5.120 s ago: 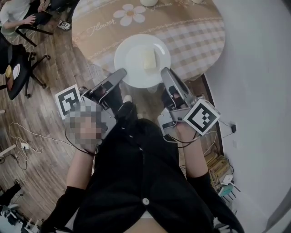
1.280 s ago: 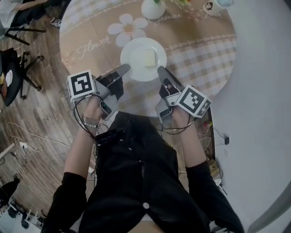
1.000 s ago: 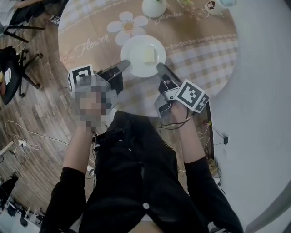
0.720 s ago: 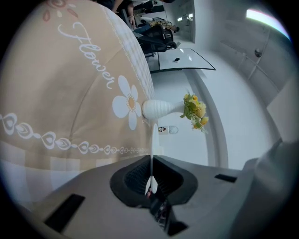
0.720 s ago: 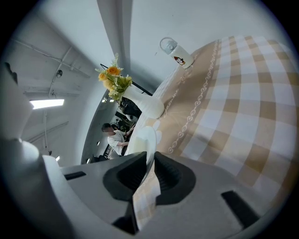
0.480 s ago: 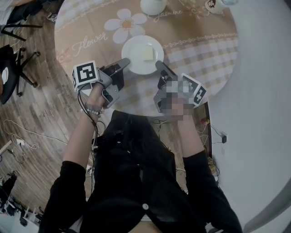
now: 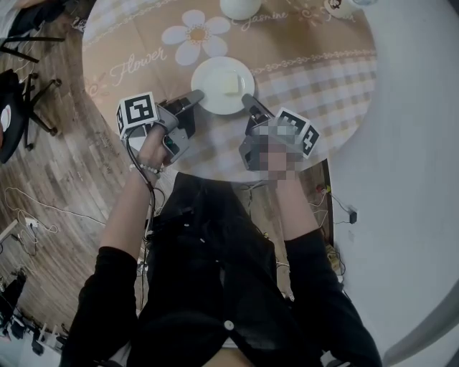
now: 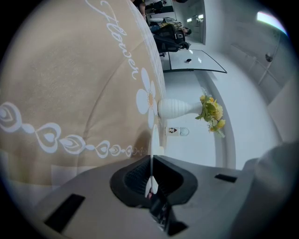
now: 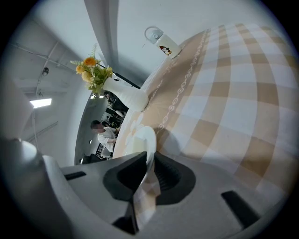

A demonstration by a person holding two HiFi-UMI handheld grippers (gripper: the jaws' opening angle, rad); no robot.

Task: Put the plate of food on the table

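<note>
Holding the white plate (image 7: 222, 86) by opposite rims, the left gripper (image 7: 195, 97) and right gripper (image 7: 247, 104) are both clamped on it, one pale yellow block of food (image 7: 228, 83) on top, over the round table's (image 7: 323, 64) near edge, well short of the far-edge vase (image 7: 240, 7).

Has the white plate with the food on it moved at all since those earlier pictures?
Yes. The plate has gone farther in over the table, away from its near edge and closer to the daisy print.
</note>
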